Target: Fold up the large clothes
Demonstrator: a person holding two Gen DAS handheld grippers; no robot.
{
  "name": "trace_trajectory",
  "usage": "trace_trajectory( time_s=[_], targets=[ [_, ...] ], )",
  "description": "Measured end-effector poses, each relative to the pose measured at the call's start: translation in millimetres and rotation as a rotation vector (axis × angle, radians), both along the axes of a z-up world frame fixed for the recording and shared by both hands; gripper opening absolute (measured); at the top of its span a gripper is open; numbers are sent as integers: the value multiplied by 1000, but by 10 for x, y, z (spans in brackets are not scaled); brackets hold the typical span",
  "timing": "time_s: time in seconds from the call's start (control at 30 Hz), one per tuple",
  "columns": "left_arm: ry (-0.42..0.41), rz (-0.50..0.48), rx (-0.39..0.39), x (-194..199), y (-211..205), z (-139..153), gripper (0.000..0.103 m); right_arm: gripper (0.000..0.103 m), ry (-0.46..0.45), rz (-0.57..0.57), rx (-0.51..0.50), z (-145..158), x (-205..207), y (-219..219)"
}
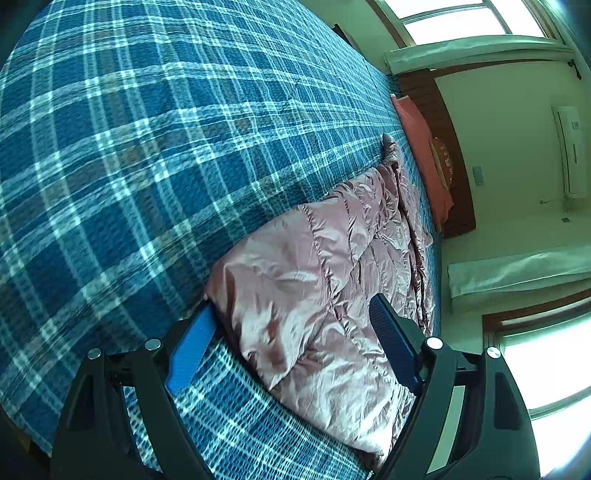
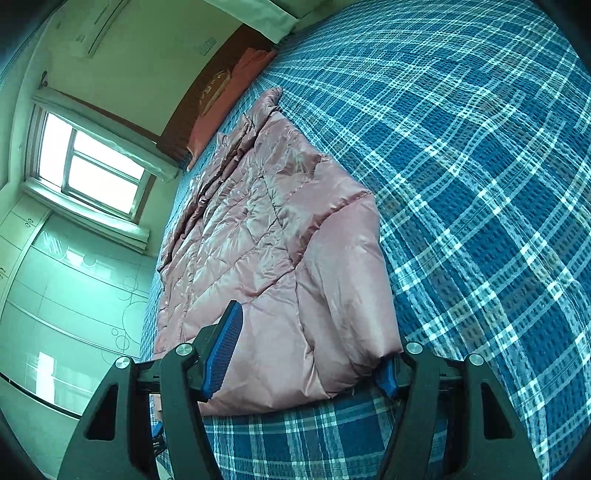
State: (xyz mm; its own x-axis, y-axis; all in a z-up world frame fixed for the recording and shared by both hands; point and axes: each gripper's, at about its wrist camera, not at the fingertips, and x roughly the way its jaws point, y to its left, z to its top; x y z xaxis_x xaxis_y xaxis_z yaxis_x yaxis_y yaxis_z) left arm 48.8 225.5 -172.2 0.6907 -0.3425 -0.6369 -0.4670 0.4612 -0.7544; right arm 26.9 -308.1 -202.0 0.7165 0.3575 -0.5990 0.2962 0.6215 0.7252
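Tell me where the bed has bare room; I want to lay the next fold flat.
The blue plaid bedspread lies bare across its wide stretch beside the pink puffer jacket, reaching toward the pink pillow at the headboard. It is crowded along the bed's edge strip, where the jacket lies.

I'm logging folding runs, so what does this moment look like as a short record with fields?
garment: pink quilted puffer jacket, lying flat
surface: blue plaid bedspread
jacket position: along one edge of the bed, collar toward the headboard
sleeve: one sleeve folded over the body
left gripper: open, fingers either side of the jacket's near end
right gripper: open, fingers either side of the sleeve's cuff end
background: window, wall air conditioner
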Motion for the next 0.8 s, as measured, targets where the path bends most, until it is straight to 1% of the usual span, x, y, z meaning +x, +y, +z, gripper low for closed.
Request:
trace_trajectory(
  time_s=[0.1, 0.2, 0.3, 0.33, 0.37, 0.4, 0.43, 0.47, 0.5, 0.53, 0.57, 0.6, 0.63, 0.7, 0.8],
  targets=[
    [10, -5, 17, 48, -32, -45, 82, 64, -11, -10, 7, -20, 29, 3],
    [-18, -18, 28, 214, -87, -40, 82, 64, -32, -20, 3, -16, 114, 10],
    [-37, -50, 23, 396, -168, -62, 73, 61, -38, -30, 2, -23, 205, 10],
    [-36, -65, 33, 452, -200, -74, 70, 60, -33, -31, -2, -29, 243, 21],
    [-27, -75, 52, 500, -231, -81, 65, 55, -27, -33, -11, -34, 271, 22],
    [-29, -80, 76, 533, -264, -73, 65, 53, -23, -36, -17, -44, 296, 20],
    [-32, -85, 100, 555, -290, -58, 65, 47, -22, -38, -16, -58, 310, 5],
    [-34, -98, 133, 582, -324, -34, 60, 38, -17, -39, -13, -72, 336, 3],
    [-37, -114, 150, 612, -353, -18, 45, 34, -12, -39, -10, -89, 367, -1],
    [-43, -132, 142, 643, -367, -21, 40, 26, -11, -36, -6, -109, 385, -11],
    [-41, -144, 124, 671, -370, -41, 28, 21, -11, -33, -3, -122, 410, -3],
    [-41, -142, 106, 686, -358, -62, 21, 19, -14, -31, -2, -121, 426, 0],
    [-47, -141, 86, 693, -344, -71, 18, 18, -21, -30, 0, -108, 430, -2],
    [-60, -146, 79, 692, -325, -54, 10, 15, -43, -28, 9, -60, 415, -18],
    [-106, -154, 73, 651, -296, 57, 7, 12, -84, -13, 26, 51, 383, -46]
  ],
)
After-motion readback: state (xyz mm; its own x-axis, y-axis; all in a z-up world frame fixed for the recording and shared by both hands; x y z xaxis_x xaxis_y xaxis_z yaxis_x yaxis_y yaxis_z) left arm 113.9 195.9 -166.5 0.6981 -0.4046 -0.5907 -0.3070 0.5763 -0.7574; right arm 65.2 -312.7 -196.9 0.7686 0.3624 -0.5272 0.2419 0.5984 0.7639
